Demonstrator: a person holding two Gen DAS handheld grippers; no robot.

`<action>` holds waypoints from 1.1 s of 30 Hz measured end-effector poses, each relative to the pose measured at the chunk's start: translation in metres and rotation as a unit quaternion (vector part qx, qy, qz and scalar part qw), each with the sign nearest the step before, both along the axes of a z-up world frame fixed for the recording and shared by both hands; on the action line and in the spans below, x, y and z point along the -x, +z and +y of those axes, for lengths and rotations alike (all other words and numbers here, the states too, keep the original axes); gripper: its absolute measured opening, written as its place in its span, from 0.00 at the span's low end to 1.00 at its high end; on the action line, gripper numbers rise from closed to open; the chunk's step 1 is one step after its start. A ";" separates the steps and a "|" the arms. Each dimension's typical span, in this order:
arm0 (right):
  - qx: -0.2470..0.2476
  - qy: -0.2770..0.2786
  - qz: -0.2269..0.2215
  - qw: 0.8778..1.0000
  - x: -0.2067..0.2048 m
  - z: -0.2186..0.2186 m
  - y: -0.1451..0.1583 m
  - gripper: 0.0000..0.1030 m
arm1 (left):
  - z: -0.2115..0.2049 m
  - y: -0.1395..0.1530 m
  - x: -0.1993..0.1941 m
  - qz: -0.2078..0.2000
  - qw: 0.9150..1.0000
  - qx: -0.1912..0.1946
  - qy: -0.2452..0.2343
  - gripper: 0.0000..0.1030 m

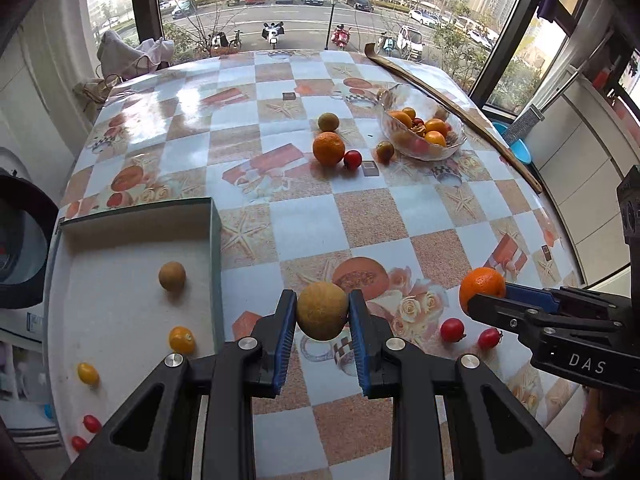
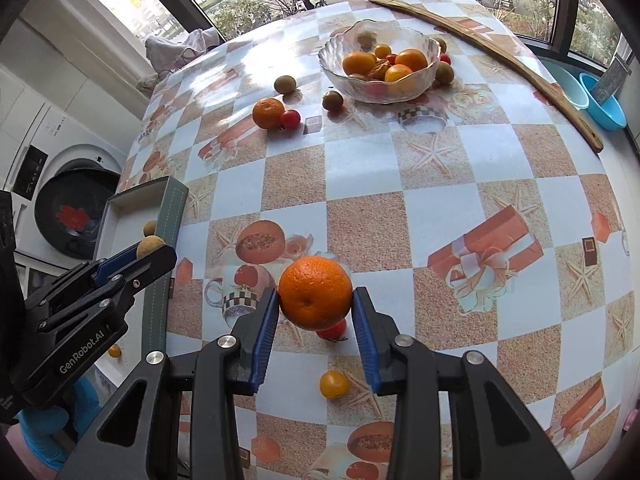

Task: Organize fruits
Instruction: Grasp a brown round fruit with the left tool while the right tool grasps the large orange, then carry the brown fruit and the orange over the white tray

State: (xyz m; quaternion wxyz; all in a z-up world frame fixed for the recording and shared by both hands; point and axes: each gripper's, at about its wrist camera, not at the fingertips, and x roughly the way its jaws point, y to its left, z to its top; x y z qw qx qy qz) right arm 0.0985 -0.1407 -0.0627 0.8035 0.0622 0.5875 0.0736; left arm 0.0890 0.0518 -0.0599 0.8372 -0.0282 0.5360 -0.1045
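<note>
My left gripper [image 1: 322,314] is shut on a brown round fruit [image 1: 322,311] and holds it above the table, just right of the shallow box [image 1: 120,280]. The box holds another brown fruit [image 1: 172,276], yellow tomatoes [image 1: 182,340] and red ones [image 1: 92,423]. My right gripper [image 2: 316,300] is shut on an orange [image 2: 315,298], above a red tomato [image 2: 332,330]. In the left wrist view the right gripper [image 1: 486,294] shows at the right. A glass bowl [image 2: 340,76] of fruit stands at the back.
Loose on the table: an orange [image 2: 268,113], a red tomato [image 2: 290,119], brown fruits [image 2: 285,84], a yellow tomato [image 2: 334,384], two red tomatoes [image 1: 452,329]. A long wooden stick [image 2: 500,60] lies along the far right. A blue basin [image 2: 604,106] sits beyond the table edge.
</note>
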 end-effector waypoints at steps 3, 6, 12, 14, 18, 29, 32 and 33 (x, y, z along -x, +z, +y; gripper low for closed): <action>-0.002 0.018 0.000 1.000 -0.003 0.020 0.001 0.40 | 0.023 0.003 0.008 -0.001 1.000 -0.002 0.025 0.27; -0.003 0.039 0.000 0.999 -0.007 0.041 0.001 0.40 | 0.048 0.004 0.017 -0.003 0.999 -0.008 0.050 0.27; -0.009 0.079 0.002 0.997 -0.015 0.088 0.000 0.40 | 0.097 -0.003 0.035 0.005 0.995 -0.017 0.102 0.27; -0.011 0.094 0.003 0.996 -0.017 0.106 -0.002 0.40 | 0.110 -0.008 0.042 0.011 0.993 -0.020 0.114 0.27; -0.015 0.121 0.007 0.992 -0.021 0.140 -0.006 0.40 | 0.130 -0.019 0.052 0.019 0.991 -0.032 0.128 0.27; -0.012 0.176 0.025 0.984 -0.041 0.216 -0.031 0.40 | 0.157 -0.051 0.063 0.049 0.988 -0.035 0.143 0.27; -0.008 0.179 0.033 0.983 -0.048 0.230 -0.041 0.40 | 0.158 -0.056 0.063 0.052 0.988 -0.036 0.140 0.27; -0.007 0.179 0.036 0.983 -0.050 0.233 -0.044 0.40 | 0.158 -0.057 0.063 0.053 0.988 -0.036 0.138 0.27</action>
